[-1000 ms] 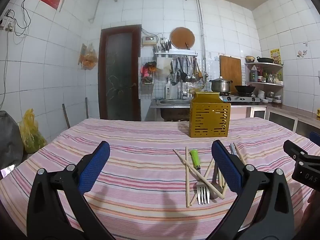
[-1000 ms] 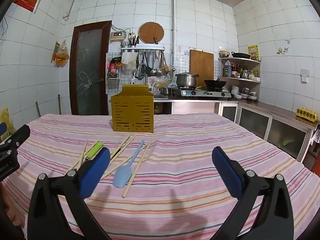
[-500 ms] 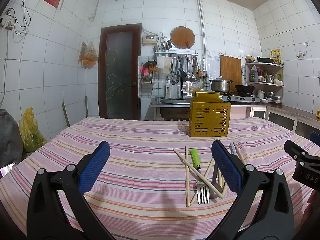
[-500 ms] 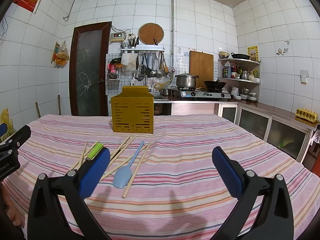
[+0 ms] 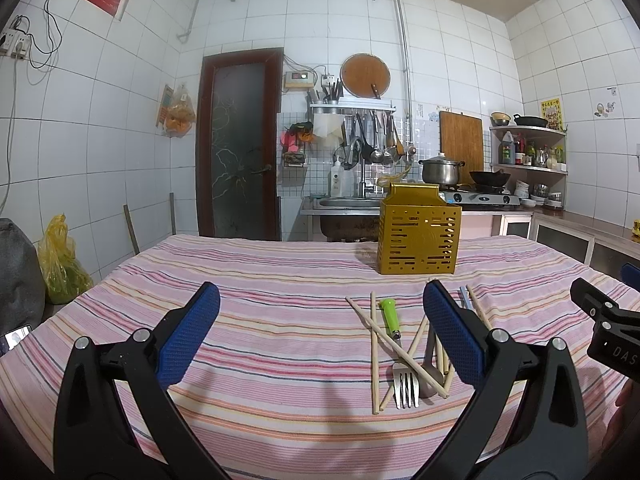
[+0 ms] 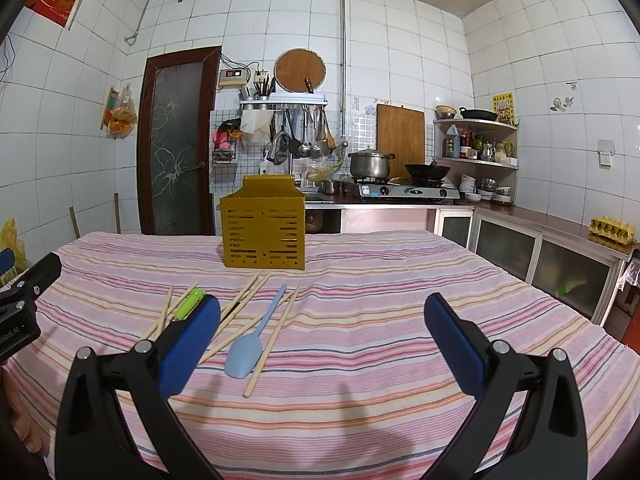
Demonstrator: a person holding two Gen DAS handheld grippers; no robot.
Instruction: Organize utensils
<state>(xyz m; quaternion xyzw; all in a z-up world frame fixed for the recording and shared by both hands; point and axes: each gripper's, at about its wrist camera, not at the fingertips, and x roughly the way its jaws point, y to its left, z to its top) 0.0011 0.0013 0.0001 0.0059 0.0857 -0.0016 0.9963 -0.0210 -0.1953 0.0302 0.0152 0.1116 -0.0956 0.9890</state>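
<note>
Both fisheye views sit low over the near edge of the desk, facing the kitchen's far wall. Each shows the yellow holder and scattered chopsticks, right of centre in the left view, left of centre in the right.

On the striped cloth ahead of me stands the holder, a mustard-yellow box with slotted walls, upright, open at the top, its back panel rising higher. Nearer me, well apart from it, the utensils lie loose in a heap. The fork has a green handle and its tines point my way. Pale chopsticks cross over and beside it. A light-blue spatula lies flat among more chopsticks, blade toward me.
</note>
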